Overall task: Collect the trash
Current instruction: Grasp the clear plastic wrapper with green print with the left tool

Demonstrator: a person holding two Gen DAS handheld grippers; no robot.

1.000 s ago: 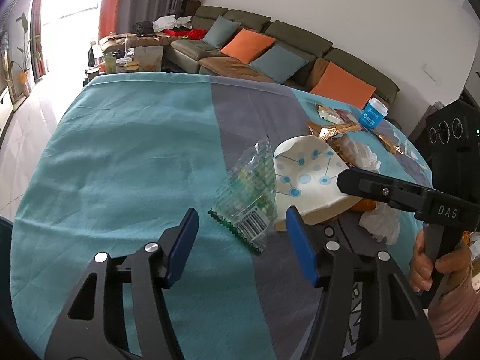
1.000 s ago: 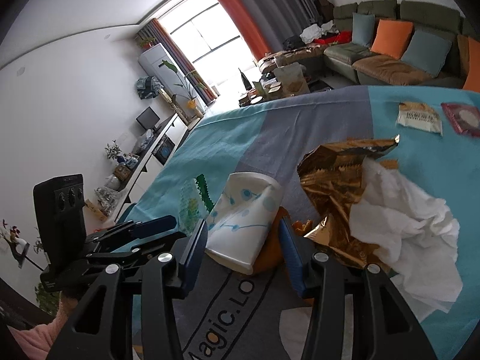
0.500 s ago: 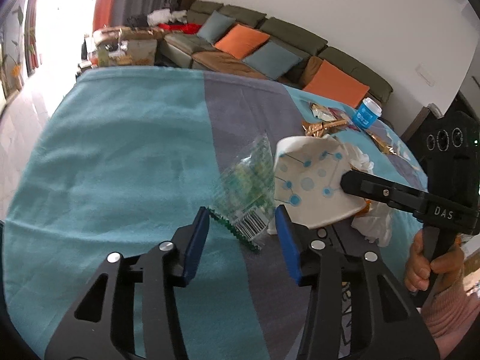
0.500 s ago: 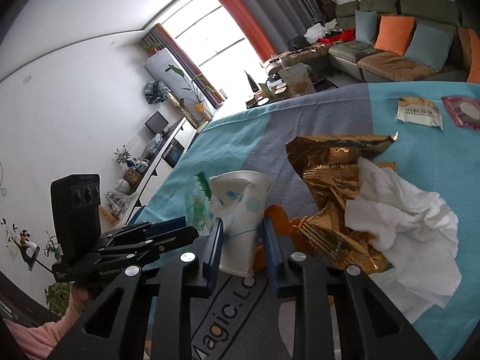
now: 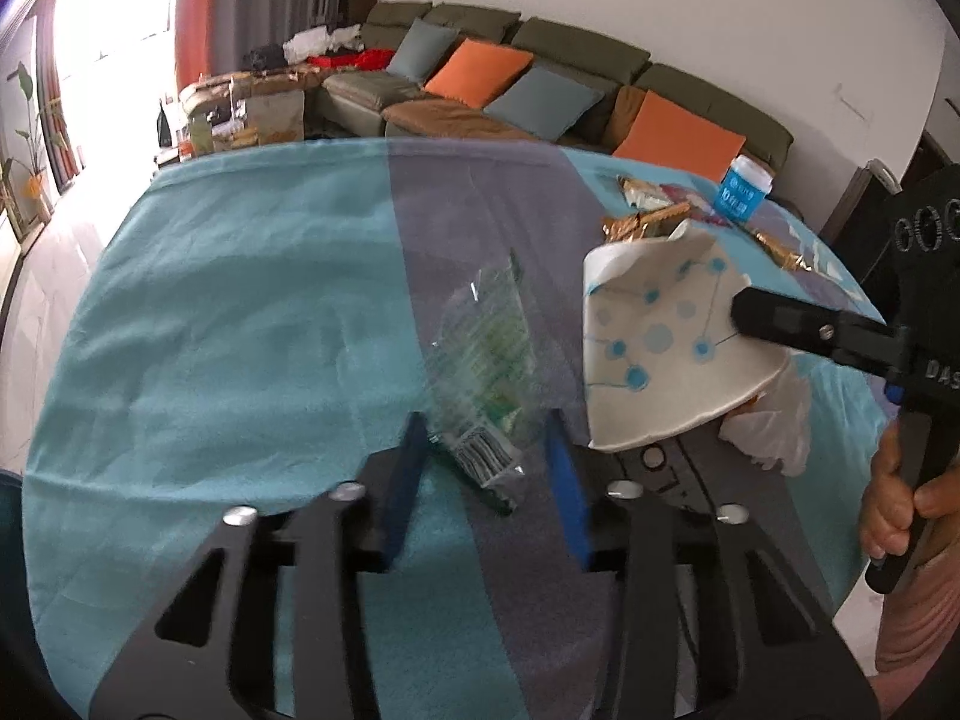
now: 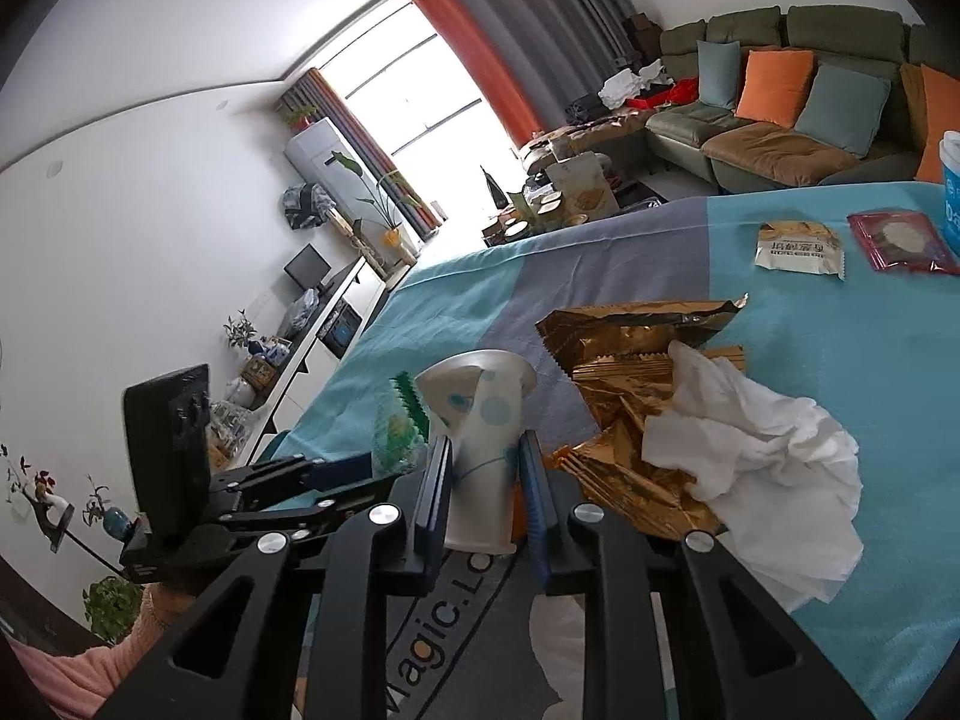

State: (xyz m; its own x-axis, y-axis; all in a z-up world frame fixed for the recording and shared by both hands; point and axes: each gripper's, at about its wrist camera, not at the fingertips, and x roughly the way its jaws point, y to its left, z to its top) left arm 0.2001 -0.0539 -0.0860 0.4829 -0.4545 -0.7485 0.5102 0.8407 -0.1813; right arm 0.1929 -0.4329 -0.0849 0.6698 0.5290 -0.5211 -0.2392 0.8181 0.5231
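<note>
A big desk (image 5: 228,312) is covered by a cloth in teal with a wide grey stripe down the middle (some printed letters show on the grey part). On the cloth lies a clear plastic wrapper (image 5: 486,354) with green bits and a barcode. Farther along sit crumpled gold foil wrappers (image 6: 630,360), and a white tissue (image 6: 756,456) lies partly on top of them. Beyond those are a small pale snack packet (image 6: 795,247), a red packet (image 6: 903,240) just beside it, and a blue tub (image 5: 744,187) standing upright near the far edge.
</note>
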